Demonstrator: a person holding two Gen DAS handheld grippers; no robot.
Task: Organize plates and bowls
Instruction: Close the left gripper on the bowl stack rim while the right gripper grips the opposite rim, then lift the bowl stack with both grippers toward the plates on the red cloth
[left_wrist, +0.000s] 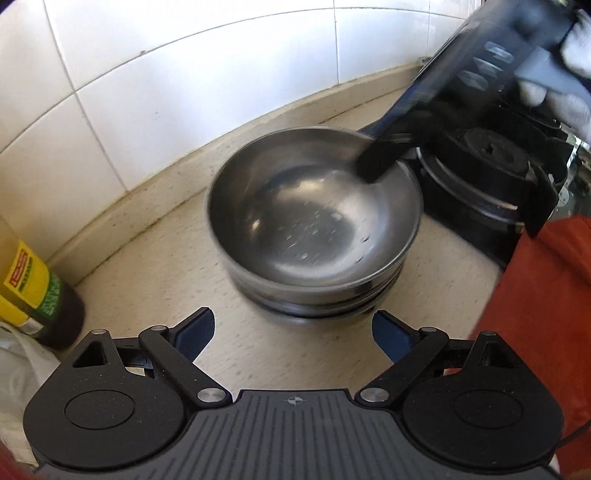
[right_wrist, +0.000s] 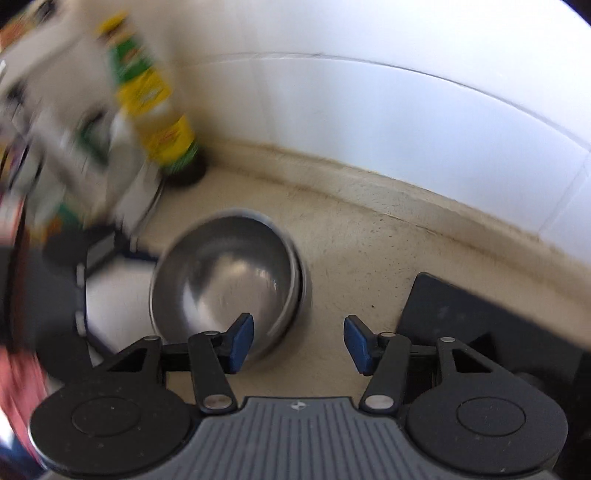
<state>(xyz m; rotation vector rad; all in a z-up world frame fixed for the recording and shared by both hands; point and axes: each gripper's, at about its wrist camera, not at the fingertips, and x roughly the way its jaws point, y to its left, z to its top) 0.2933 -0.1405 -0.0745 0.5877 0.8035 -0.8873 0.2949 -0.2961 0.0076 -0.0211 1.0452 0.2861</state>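
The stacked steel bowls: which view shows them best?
The left wrist view. The stacked steel bowls sit centred there, with lower rims visible beneath the top one. The right wrist view shows the bowls blurred, partly behind a finger of the right gripper.

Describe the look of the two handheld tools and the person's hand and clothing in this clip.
Both tools, left tool and right tool, match: matte black linkage arms with silver rivets, round black hubs, a ribbed grey centre plate with a small emblem, and blue fingertip pads. The hand wears a white glove. An orange-red garment shows beside it.
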